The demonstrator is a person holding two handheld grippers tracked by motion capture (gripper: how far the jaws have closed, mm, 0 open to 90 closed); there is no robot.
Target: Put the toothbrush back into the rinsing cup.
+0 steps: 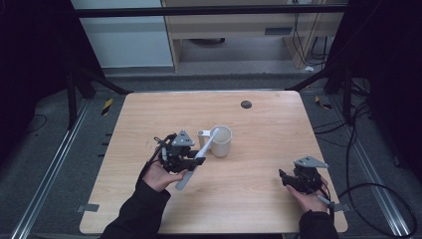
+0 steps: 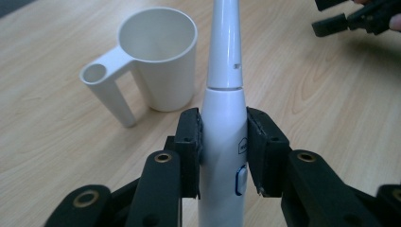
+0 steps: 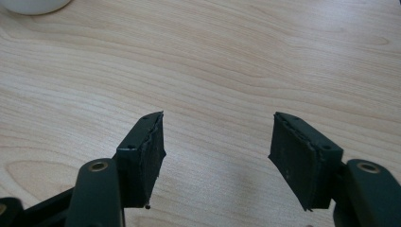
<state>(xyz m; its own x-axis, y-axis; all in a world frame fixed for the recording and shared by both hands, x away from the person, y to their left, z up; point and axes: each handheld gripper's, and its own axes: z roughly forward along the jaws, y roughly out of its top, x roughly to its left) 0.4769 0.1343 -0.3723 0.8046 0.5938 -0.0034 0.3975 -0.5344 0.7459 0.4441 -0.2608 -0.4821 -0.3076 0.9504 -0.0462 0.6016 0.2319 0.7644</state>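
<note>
Toothbrush [image 2: 222, 118] head beyond frame top

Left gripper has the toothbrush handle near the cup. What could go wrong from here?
1. The left gripper pinches the smooth, rounded toothbrush handle with narrow pads; it may twist or slip.
2. The handle's narrow end hangs close to the rim of the light cup; a nudge could tip it.
3. The right gripper is open and off to the side, so nothing steadies the cup.
</note>
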